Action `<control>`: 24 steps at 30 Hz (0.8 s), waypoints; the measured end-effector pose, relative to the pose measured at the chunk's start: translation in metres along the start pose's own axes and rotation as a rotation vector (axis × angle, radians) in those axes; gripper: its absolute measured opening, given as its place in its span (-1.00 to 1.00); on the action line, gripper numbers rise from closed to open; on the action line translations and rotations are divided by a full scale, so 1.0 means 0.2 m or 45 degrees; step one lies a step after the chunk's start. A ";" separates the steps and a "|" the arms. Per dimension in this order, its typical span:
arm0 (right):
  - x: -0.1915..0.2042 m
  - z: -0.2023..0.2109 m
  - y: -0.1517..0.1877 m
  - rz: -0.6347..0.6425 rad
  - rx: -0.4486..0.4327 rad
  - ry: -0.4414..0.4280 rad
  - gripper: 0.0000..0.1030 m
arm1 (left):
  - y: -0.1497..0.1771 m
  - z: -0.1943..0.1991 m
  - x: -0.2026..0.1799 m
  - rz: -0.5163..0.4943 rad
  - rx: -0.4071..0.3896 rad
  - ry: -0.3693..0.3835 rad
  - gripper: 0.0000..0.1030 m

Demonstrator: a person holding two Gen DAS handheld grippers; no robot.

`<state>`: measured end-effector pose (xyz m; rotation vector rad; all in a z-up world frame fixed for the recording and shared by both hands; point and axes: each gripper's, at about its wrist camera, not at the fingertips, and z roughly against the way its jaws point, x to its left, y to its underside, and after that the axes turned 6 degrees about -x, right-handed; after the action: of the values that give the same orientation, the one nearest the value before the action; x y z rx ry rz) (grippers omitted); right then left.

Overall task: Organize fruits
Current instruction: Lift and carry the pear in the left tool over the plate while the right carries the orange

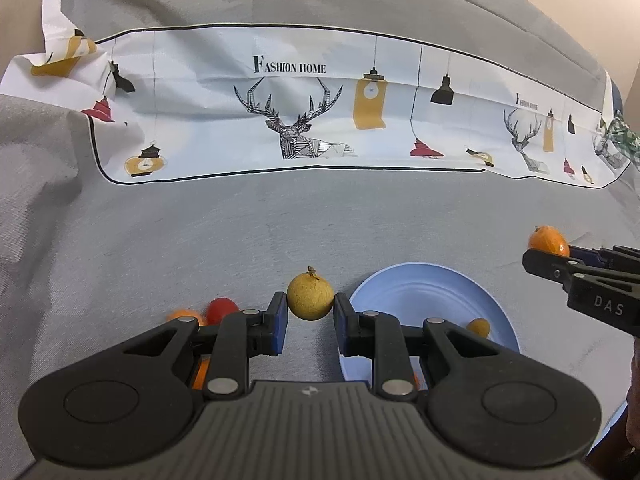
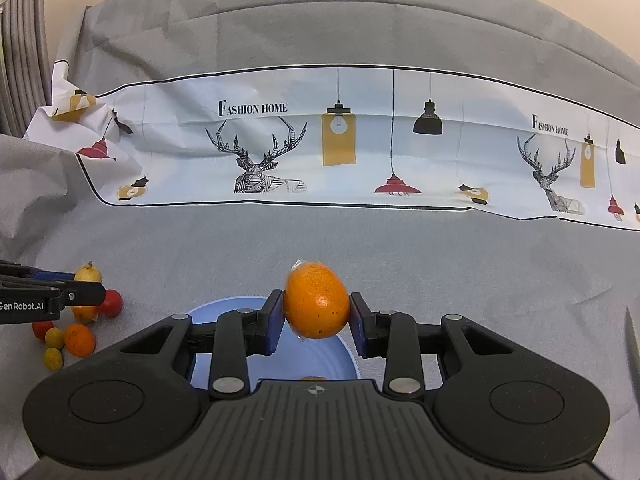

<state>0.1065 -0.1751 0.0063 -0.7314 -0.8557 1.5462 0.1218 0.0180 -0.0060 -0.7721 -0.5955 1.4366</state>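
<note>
My left gripper (image 1: 310, 312) is shut on a small round yellow fruit (image 1: 310, 295) with a stem, held above the grey cloth left of the blue plate (image 1: 420, 292). A small yellow fruit (image 1: 479, 326) lies in the plate. My right gripper (image 2: 317, 312) is shut on an orange (image 2: 317, 300) wrapped in clear film, held over the far part of the blue plate (image 2: 208, 312). The orange also shows in the left wrist view (image 1: 548, 240). Loose fruits lie left of the plate: a red tomato (image 2: 111, 303), a small orange (image 2: 80, 339) and small yellow fruits (image 2: 53, 358).
A grey cloth (image 2: 480, 280) covers the table. A white printed cloth strip (image 2: 360, 140) with deer and lamps lies across the back. The left gripper's side (image 2: 48, 298) shows at the right wrist view's left edge. A ribbed grey object (image 2: 20, 40) stands far left.
</note>
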 end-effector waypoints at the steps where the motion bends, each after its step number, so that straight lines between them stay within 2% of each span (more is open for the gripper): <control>1: 0.00 0.00 0.00 0.001 0.000 0.000 -0.31 | 0.00 0.00 0.00 0.000 -0.001 0.003 -0.48; 13: -0.01 -0.01 0.00 -0.004 0.016 0.001 -0.31 | 0.01 -0.01 -0.02 -0.027 0.003 0.037 -0.48; 24: -0.03 -0.05 0.02 -0.008 0.119 0.019 -0.31 | 0.08 -0.06 -0.17 -0.140 0.107 0.194 -0.48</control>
<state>0.1140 -0.1806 -0.0038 -0.6710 -0.7693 1.5623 0.1190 -0.0182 -0.0230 -0.7627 -0.4511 1.2814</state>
